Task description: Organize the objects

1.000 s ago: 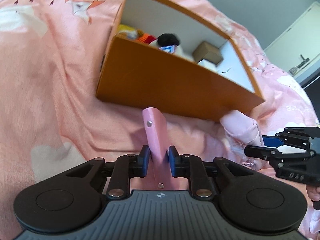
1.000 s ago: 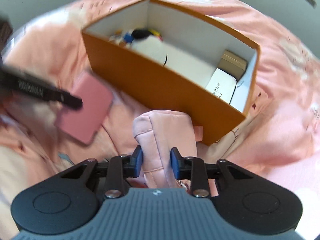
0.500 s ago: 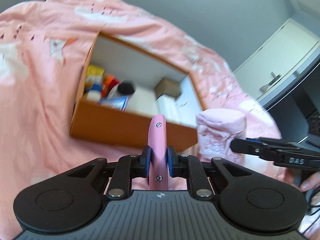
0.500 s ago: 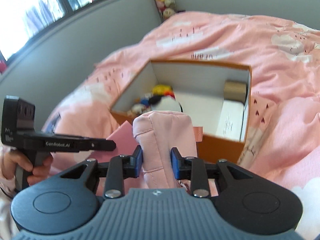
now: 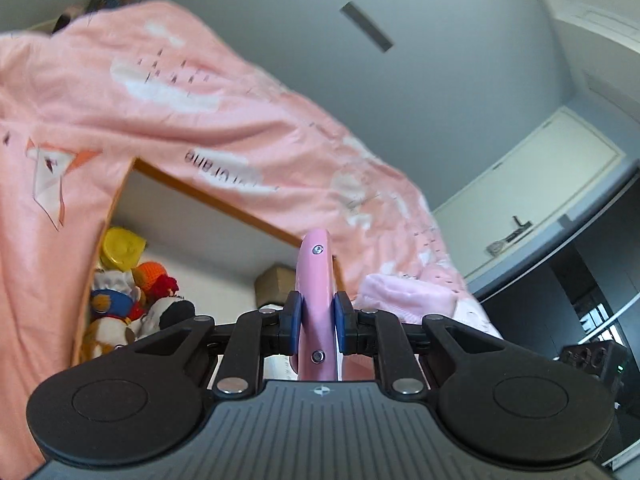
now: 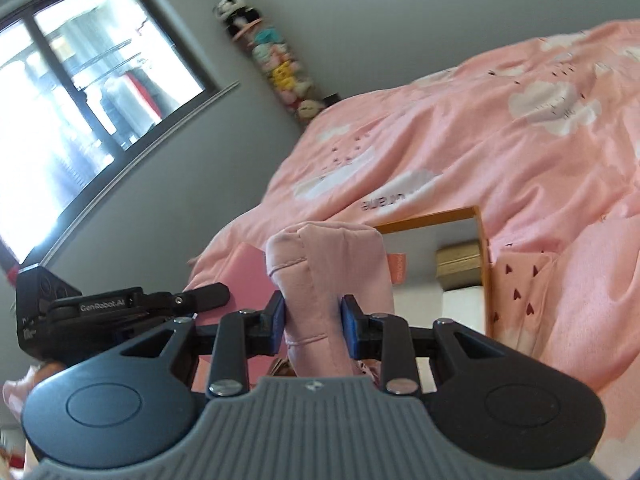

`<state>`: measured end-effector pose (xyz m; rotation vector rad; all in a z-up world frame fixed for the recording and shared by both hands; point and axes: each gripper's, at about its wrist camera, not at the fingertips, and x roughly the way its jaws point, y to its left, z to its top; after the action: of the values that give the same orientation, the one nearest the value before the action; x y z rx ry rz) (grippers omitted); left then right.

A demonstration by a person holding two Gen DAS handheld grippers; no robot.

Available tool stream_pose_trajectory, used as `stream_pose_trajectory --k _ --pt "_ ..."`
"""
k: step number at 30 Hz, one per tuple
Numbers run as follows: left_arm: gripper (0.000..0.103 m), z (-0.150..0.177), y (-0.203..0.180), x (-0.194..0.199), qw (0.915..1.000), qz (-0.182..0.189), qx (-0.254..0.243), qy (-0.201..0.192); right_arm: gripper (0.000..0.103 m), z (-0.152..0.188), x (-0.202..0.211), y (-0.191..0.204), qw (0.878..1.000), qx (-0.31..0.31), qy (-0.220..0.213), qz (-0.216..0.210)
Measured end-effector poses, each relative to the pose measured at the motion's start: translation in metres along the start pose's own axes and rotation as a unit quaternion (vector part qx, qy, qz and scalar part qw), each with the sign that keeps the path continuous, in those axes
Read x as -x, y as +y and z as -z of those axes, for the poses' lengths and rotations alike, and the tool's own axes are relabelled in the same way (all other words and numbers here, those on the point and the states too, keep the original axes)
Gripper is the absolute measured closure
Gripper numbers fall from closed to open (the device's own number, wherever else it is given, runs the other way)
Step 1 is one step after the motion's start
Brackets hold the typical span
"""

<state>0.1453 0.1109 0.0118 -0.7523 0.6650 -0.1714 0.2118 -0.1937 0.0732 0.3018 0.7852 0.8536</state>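
My left gripper (image 5: 316,322) is shut on a flat pink case (image 5: 315,280), seen edge-on with two metal studs. It hangs over the near side of an orange box (image 5: 208,196) with white walls. Inside the box lie plush toys (image 5: 132,292) and a small brown carton (image 5: 276,278). My right gripper (image 6: 314,324) is shut on a soft pink padded pouch (image 6: 328,272), which also shows at the right of the left wrist view (image 5: 404,296). In the right wrist view the left gripper (image 6: 208,296) sits to the left with the pink case (image 6: 248,272), and the box (image 6: 480,256) lies just beyond.
A pink bedcover (image 6: 500,132) with cloud prints surrounds the box. A window (image 6: 80,92) and a column of hanging plush toys (image 6: 276,68) are on the grey wall. A white door (image 5: 532,200) and dark shelving (image 5: 592,288) stand at the right.
Both grippers have lifted and tipped upward, each still holding its pink item. The box has slid low in both views, with more wall and ceiling showing.
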Motion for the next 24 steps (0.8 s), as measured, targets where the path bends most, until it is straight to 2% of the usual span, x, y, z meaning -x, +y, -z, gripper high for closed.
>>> stream_pose_trajectory --k 6,10,24 --pt "0.084 0.010 0.027 -0.069 0.9968 -0.029 0.042 0.061 0.072 -0.002 -0.035 -0.029 0.999 -0.028 0.009 0.019" --pt "0.084 0.020 0.035 -0.095 0.9935 -0.036 0.051 0.095 0.072 0.000 -0.053 -0.045 0.999 -0.041 0.020 0.020" --pt "0.084 0.042 0.038 -0.126 0.9866 -0.078 0.025 0.142 0.072 0.008 -0.073 -0.074 0.998 -0.045 0.028 0.025"
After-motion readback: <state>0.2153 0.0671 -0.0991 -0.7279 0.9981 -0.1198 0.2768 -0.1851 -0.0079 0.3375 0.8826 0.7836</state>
